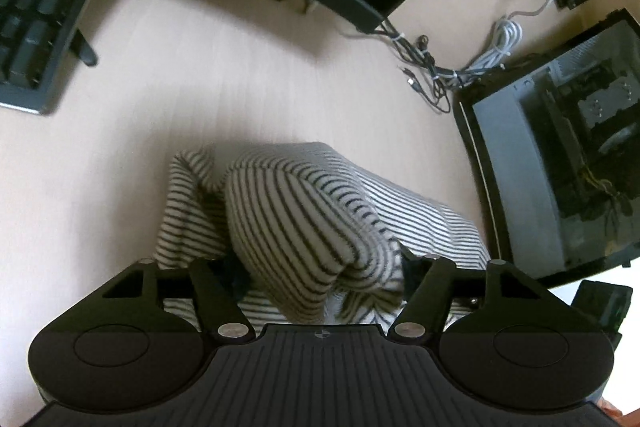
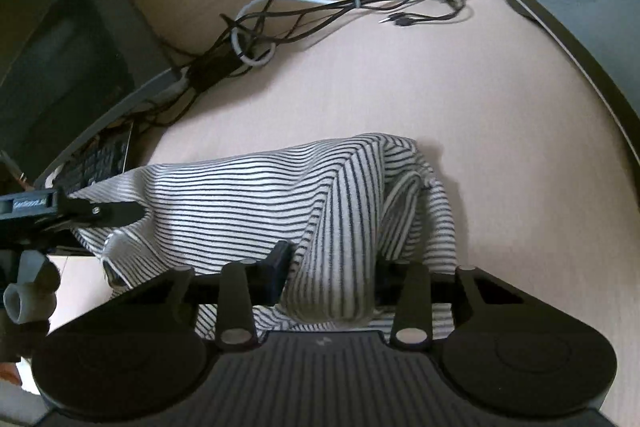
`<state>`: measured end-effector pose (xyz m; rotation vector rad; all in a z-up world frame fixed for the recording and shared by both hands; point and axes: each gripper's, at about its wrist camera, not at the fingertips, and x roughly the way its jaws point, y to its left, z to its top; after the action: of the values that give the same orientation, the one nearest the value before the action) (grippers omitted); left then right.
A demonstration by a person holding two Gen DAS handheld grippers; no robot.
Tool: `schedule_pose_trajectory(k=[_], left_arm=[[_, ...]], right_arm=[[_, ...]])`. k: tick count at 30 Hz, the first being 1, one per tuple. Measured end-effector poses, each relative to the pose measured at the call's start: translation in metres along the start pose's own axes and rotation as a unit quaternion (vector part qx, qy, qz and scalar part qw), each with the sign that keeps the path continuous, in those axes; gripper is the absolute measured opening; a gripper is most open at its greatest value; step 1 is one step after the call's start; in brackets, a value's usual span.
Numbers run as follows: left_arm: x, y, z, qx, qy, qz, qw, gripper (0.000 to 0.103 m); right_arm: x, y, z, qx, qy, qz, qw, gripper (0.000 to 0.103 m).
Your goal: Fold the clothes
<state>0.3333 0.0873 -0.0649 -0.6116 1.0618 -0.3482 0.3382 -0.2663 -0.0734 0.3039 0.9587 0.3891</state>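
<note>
— So, where do we have the white cotton garment with thin dark stripes (image 1: 296,211)?

— We have it bunched on the pale wood-grain desk (image 1: 200,87), between the black keyboard (image 1: 36,7) and the dark glass-sided computer case (image 1: 560,167). It humps up in a rounded fold right in front of both our tools, and part of it is lifted off the surface.

— How do we hold the left gripper (image 1: 324,275)?

— We tilt it steeply down at the cloth. A thick striped fold runs between its black fingers (image 1: 432,279), which stand fairly wide; whether the pads actually press the fabric, we cannot tell, since the cloth hides them.

— And the right gripper (image 2: 332,283)?

— We angle it down the same way. Its jaws stand narrower, and a tight roll of striped fabric fills the gap between them, so we read it as clamped on the garment. In the right wrist view the left tool's black finger (image 2: 108,213) comes in from the side, lying against the far edge of the cloth.

— Anything else near us?

— A tangle of black and grey cables (image 2: 360,7) lies beyond the garment, well apart from it.
</note>
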Motion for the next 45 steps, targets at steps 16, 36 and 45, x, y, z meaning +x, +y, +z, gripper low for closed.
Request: schedule_pose_trajectory(k=[16,36,45], left_arm=[[-0.009,-0.048,0.034,0.102,-0.07,-0.023,0.992,0.035],[-0.085,-0.038,-0.018,0.131,-0.105,-0.062,0.9838,0.084],[-0.041,-0.048,-0.012,0.151,-0.053,-0.074,0.9843,0.096]], right_arm=[[-0.008,0.01,0.087,-0.085,-0.077,0.019,0.993,0.023],[-0.04,0.02,0.013,-0.062,-0.053,-0.044,0.996,0.02],[-0.043,0.014,-0.005,-0.053,-0.023,-0.074,0.996,0.026]])
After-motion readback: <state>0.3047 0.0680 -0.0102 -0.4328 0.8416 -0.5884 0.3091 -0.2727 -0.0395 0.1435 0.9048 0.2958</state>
